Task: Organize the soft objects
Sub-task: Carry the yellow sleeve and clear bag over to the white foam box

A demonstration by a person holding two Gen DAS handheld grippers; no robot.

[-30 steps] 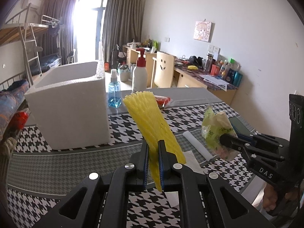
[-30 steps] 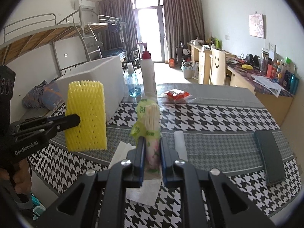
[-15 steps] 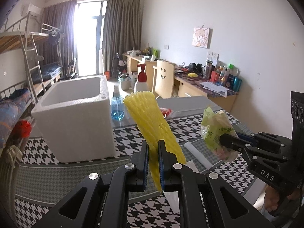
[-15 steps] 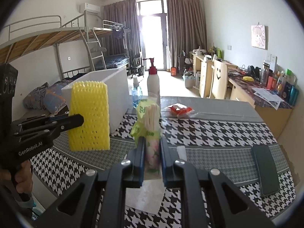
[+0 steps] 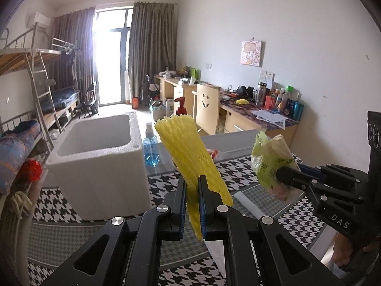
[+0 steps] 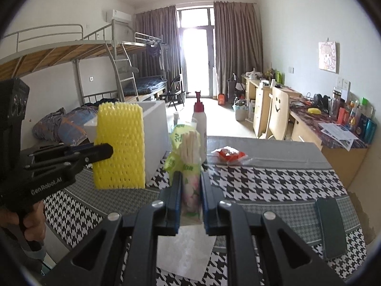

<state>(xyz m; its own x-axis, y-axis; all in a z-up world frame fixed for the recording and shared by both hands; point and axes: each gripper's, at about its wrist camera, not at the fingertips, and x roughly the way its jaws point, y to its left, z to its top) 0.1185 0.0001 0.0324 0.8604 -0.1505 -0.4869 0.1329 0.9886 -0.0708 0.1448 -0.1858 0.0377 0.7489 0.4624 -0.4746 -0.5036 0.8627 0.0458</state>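
Note:
My left gripper (image 5: 191, 197) is shut on a yellow foam net sleeve (image 5: 188, 152), held upright above the table. From the right wrist, that yellow sleeve (image 6: 120, 147) hangs at the left, pinched near its lower left edge by the left gripper (image 6: 104, 150). My right gripper (image 6: 189, 190) is shut on a green plastic packet of cotton swabs (image 6: 187, 150), also lifted off the table. In the left wrist view the packet (image 5: 271, 162) sits at the right in the right gripper (image 5: 283, 174). A white foam box (image 5: 100, 157) stands open-topped on the table's left.
On the houndstooth tablecloth (image 6: 273, 181) lie a white tissue (image 6: 185, 252), a black phone (image 6: 331, 226) and a red snack packet (image 6: 228, 153). A blue spray bottle (image 5: 150, 146) and a white pump bottle (image 6: 200, 119) stand beside the box. A hand (image 6: 31, 224) holds the left gripper.
Both grippers have risen with their loads, so the table and the foam box sit lower in view and the box's inside shows. Neither grip has changed.

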